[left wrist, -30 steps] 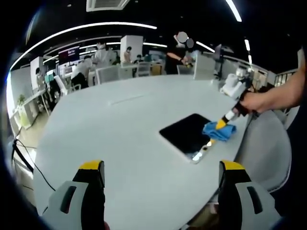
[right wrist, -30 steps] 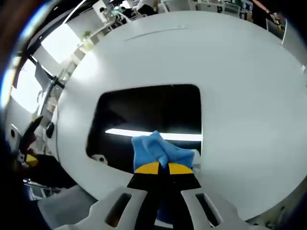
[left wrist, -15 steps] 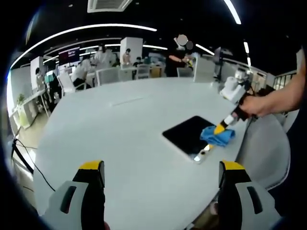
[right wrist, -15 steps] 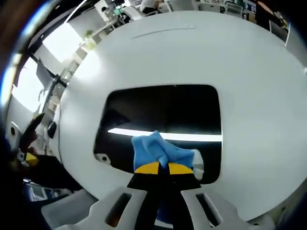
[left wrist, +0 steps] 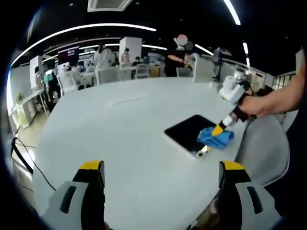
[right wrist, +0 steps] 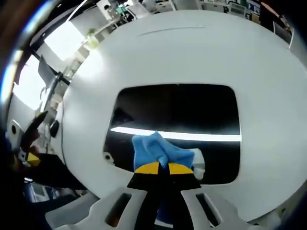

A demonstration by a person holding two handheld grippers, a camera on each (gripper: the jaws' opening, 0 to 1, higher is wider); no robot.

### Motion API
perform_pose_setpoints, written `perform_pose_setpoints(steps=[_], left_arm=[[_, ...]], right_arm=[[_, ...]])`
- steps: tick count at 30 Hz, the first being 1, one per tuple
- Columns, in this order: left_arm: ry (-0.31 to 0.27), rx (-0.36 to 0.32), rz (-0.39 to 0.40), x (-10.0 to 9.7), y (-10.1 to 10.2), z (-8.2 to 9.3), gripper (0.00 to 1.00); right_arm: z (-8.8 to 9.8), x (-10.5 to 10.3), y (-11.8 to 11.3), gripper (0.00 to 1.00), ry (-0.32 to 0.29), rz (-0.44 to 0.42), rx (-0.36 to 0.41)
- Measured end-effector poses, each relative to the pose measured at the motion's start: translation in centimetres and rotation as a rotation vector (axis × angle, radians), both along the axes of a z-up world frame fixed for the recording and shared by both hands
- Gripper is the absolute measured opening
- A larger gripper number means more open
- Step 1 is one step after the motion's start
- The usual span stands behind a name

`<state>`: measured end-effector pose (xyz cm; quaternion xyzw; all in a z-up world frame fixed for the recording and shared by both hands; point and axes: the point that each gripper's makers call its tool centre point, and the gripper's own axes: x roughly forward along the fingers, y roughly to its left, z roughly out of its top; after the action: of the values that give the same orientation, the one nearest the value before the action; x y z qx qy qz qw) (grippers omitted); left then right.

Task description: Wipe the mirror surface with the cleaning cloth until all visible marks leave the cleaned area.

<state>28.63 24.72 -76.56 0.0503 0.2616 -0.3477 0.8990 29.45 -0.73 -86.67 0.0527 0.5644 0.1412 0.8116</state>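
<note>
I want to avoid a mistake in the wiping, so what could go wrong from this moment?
1. The mirror lies loose near the table edge, and the left gripper hangs apart from it, so a stroke may push it off.
2. The blue cloth is bunched in the shut right gripper, so its tips may touch the glass.
</note>
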Motion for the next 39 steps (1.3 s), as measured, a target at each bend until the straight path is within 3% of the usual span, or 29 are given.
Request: perform_pose_setpoints(steps=[39], left_arm=[[-0.002, -0.006, -0.011, 0.1, 0.5, 0.0, 1.0]], right_arm=[[0.1, -0.5, 4.5, 0.0, -0.004, 0.058, 0.027]])
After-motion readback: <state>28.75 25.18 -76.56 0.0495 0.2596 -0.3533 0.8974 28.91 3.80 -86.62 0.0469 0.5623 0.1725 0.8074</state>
